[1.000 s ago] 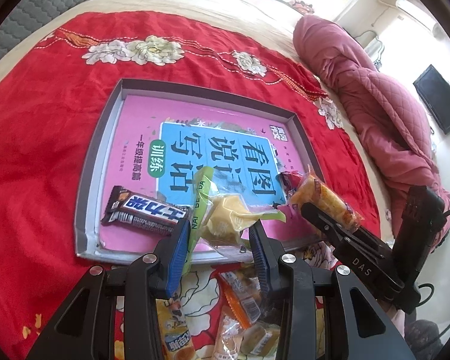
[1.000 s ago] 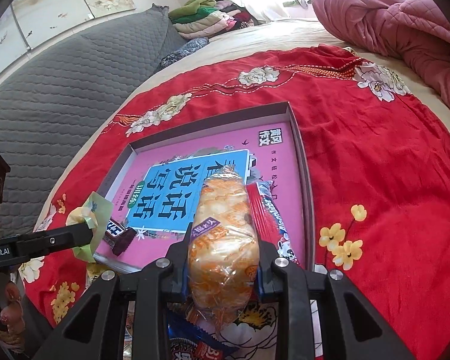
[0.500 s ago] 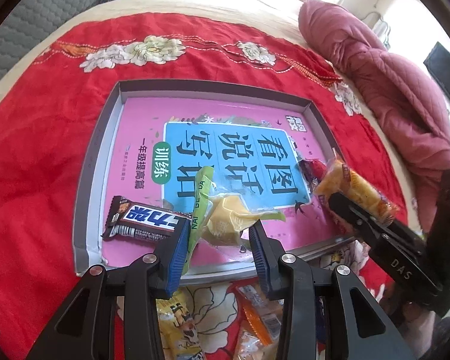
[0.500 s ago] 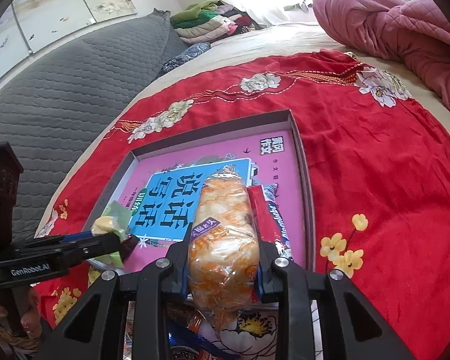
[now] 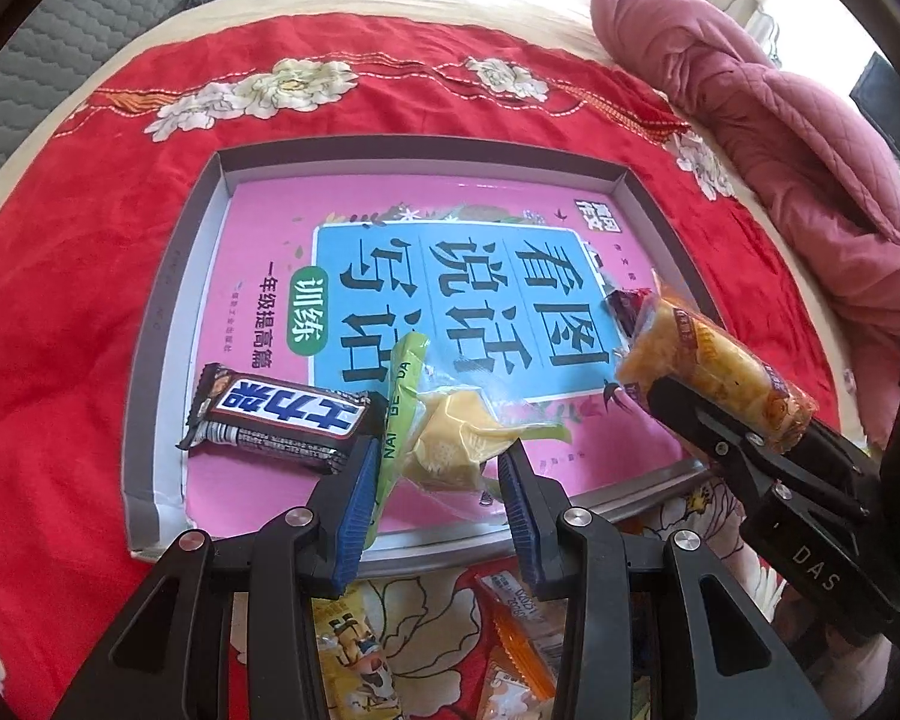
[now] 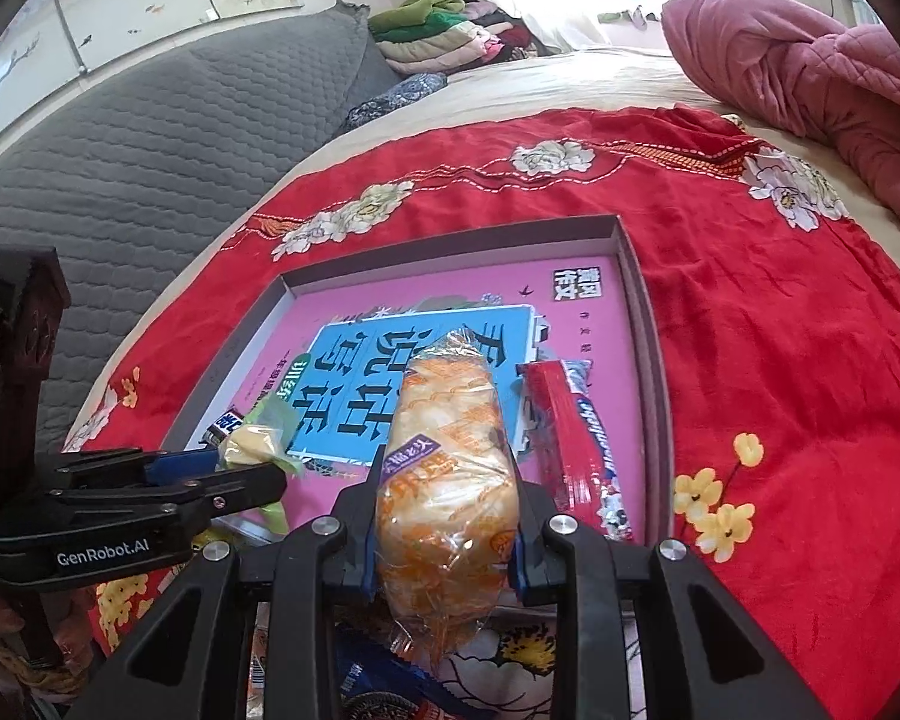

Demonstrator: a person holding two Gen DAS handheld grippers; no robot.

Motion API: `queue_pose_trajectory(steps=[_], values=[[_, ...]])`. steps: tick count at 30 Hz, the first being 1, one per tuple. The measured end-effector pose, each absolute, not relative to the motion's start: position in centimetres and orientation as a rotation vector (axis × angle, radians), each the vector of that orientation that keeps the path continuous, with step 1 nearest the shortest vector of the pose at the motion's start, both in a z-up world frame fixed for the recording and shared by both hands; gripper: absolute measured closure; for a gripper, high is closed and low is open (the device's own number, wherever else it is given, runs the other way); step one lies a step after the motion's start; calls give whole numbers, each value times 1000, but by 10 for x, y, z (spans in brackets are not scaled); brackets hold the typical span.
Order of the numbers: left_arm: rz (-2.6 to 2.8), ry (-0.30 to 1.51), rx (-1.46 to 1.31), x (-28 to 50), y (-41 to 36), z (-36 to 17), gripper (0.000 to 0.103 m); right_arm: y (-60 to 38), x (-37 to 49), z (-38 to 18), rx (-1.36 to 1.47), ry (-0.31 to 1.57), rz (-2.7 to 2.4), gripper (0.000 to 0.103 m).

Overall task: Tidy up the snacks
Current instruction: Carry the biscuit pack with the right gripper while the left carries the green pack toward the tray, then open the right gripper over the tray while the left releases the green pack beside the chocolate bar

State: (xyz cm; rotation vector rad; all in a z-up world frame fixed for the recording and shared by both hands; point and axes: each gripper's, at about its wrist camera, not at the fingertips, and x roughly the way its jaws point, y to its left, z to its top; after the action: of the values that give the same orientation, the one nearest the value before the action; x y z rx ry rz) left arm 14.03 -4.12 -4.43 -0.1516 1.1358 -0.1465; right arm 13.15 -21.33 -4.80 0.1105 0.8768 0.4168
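A grey tray lined with a pink book cover lies on the red floral cloth. My left gripper is shut on a yellow snack in a clear green-edged wrapper, held over the tray's near edge. A dark Snickers bar lies in the tray just left of it. My right gripper is shut on an orange rice-cracker pack, also showing in the left wrist view, over the tray's near right part. A red snack stick lies in the tray to its right.
Several loose snack packs lie on the cloth in front of the tray. A pink quilt is bunched at the far right. A grey padded headboard and folded clothes are beyond the cloth.
Both grippers have moved forward over the tray's near edge with their snacks still held. The tray looks closer and larger in both views.
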Motion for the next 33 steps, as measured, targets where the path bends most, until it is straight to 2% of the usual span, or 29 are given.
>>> queue_pose_trajectory(steps=[7, 33], values=[[-149, 1141, -149, 141, -43, -45, 61, -205, 135, -53, 42, 888, 389, 72], [-168, 1172, -188, 143, -40, -49, 57, -214, 138, -50, 94, 929, 358, 70]])
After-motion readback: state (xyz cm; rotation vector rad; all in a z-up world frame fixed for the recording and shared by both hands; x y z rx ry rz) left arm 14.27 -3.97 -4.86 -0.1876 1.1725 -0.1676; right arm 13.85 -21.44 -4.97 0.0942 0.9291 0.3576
